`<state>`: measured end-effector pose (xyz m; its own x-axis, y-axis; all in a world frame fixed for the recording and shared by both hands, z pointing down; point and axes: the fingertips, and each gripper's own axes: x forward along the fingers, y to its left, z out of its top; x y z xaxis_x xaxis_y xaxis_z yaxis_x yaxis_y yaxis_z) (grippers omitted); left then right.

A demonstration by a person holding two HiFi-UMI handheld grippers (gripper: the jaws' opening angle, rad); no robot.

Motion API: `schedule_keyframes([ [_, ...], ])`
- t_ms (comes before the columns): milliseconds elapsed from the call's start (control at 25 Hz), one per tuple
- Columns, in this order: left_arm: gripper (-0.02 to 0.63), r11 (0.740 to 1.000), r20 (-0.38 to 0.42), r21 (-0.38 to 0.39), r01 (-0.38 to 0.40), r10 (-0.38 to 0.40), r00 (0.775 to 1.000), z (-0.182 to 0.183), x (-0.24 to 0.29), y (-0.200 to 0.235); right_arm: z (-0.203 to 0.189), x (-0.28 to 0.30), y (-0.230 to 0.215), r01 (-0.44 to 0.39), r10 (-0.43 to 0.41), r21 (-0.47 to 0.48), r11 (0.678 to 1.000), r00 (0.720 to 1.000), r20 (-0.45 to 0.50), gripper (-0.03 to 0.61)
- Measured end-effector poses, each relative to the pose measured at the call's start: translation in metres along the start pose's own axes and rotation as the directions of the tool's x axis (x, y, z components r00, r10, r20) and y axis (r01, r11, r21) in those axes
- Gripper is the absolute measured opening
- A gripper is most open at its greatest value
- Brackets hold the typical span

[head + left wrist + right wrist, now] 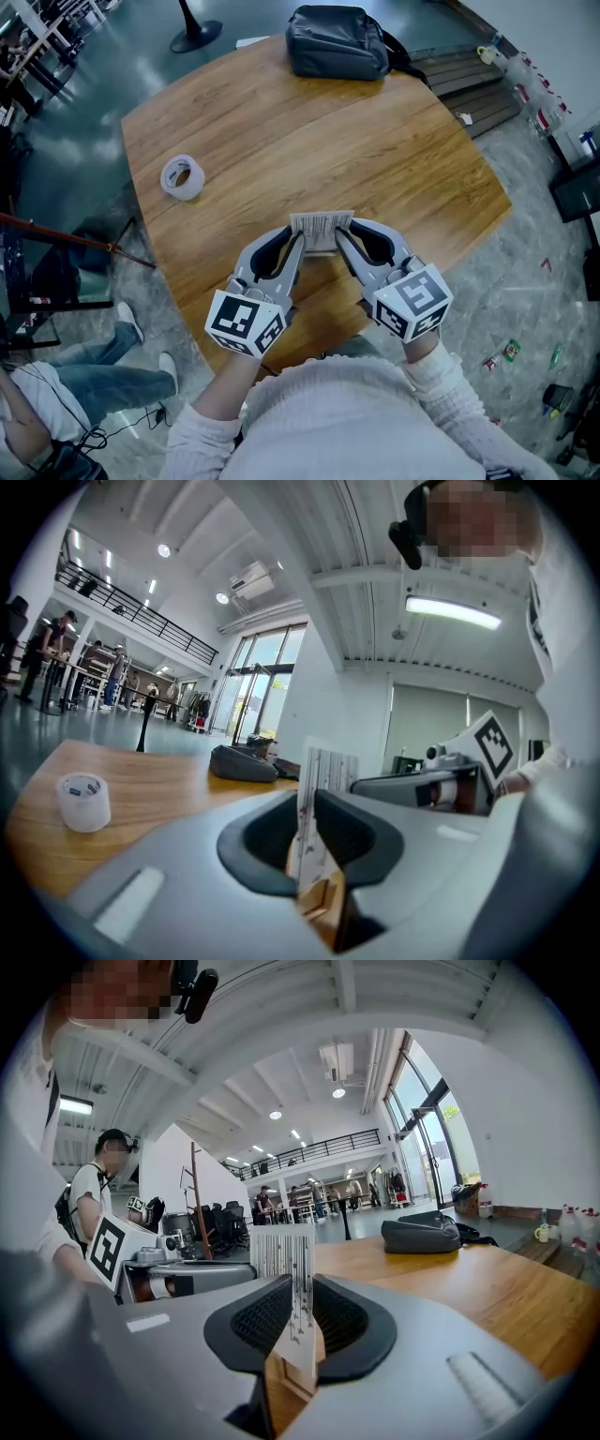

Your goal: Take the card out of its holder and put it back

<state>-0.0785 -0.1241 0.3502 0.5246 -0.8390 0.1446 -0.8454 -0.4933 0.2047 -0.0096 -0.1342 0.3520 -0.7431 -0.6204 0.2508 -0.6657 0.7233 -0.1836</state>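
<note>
A white card printed with thin dark stripes is held upright a little above the wooden table, near its front edge. My left gripper is shut on the card's left end and my right gripper on its right end, jaws facing each other. In the left gripper view the card stands edge-on between the dark pads of the left gripper, with the right gripper behind it. In the right gripper view the card rises from the right gripper. I cannot tell card from holder.
A roll of clear tape lies on the table's left side and a dark bag sits at its far edge. Another person's legs are on the floor at the lower left. A stand base is beyond the table.
</note>
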Motion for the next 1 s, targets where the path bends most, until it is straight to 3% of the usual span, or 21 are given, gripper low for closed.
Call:
schedule_keyframes([
  [360,0.055,0.999,-0.027,0.044,0.014,-0.013,1.000,-0.0044,0.0004,-0.0054,-0.0026,-0.0034,-0.0015,0.016,-0.016,-0.008,1.000,1.000,-0.012,0.054],
  [1000,0.048,0.999,-0.021,0.042,0.032,-0.031,0.999,-0.0073,0.0070,0.0023,-0.0071,0.0050,-0.0055,0.000,0.000,-0.001,1.000,1.000,-0.024,0.050],
])
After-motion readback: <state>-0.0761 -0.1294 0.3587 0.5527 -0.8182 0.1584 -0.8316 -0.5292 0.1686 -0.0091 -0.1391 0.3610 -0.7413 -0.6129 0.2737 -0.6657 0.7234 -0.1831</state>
